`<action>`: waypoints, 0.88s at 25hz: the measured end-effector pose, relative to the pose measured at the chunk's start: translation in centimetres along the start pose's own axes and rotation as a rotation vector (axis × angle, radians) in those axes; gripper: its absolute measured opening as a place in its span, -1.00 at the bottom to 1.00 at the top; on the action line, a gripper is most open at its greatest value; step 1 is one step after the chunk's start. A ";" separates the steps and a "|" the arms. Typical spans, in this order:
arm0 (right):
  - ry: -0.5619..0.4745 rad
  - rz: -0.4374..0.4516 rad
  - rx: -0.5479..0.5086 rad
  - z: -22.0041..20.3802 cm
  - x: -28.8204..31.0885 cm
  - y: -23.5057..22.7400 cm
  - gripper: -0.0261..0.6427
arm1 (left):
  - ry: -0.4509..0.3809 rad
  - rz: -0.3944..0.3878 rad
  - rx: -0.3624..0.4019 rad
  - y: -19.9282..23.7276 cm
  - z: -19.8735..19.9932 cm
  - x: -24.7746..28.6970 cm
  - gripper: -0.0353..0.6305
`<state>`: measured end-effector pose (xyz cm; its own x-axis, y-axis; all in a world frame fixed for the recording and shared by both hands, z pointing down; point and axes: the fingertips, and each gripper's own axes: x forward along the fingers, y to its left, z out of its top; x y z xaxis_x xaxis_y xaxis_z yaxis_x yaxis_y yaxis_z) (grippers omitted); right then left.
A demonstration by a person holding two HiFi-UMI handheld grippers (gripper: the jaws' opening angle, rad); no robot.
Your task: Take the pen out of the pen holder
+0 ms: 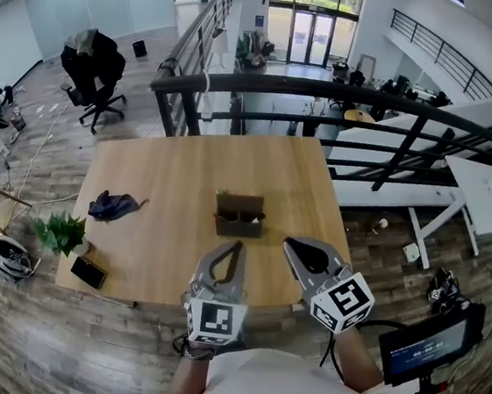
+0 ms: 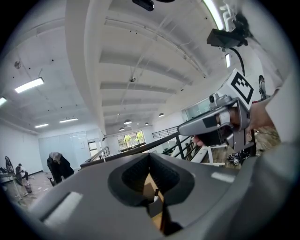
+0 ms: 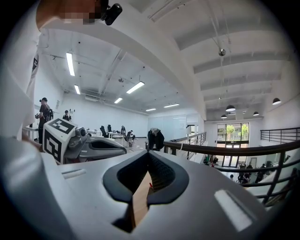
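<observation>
A brown wooden pen holder (image 1: 239, 214) stands near the front middle of the wooden table (image 1: 155, 171). Something thin and greenish sticks up at its back left corner; too small to name. In the left gripper view a pale pen tip (image 2: 156, 191) shows in the holder (image 2: 149, 183) through the gap behind the jaws. My left gripper (image 1: 237, 247) hovers just in front of the holder, shut and empty. To its right, my right gripper (image 1: 289, 243) is also shut and empty. Both gripper views show the jaws meeting at the tips (image 2: 149, 154) (image 3: 149, 153).
A dark blue cloth (image 1: 113, 205), a small green plant (image 1: 60, 232) and a black phone (image 1: 89, 271) lie on the table's left side. A black railing (image 1: 321, 81) runs behind the table. A monitor (image 1: 431, 347) stands at lower right, an office chair (image 1: 90, 68) far left.
</observation>
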<state>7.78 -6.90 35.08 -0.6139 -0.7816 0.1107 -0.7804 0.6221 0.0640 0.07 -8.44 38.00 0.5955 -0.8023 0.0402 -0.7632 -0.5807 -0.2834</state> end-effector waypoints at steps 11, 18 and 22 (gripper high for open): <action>-0.039 -0.027 0.078 0.3 4.7 -2.0 -0.91 | 0.003 -0.028 -0.013 4.6 -1.7 2.8 -0.89; -0.052 -0.136 0.097 0.4 5.9 -3.9 -0.91 | -0.003 -0.062 -0.022 6.0 -2.5 4.2 -0.89; -0.031 -0.160 0.072 0.2 5.9 -4.1 -0.91 | -0.004 -0.080 -0.032 6.0 -2.9 4.8 -0.89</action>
<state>7.36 -14.08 35.26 -0.4841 -0.8719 0.0741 -0.8740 0.4859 0.0075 -2.40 -16.25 39.30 0.6560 -0.7526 0.0572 -0.7208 -0.6472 -0.2482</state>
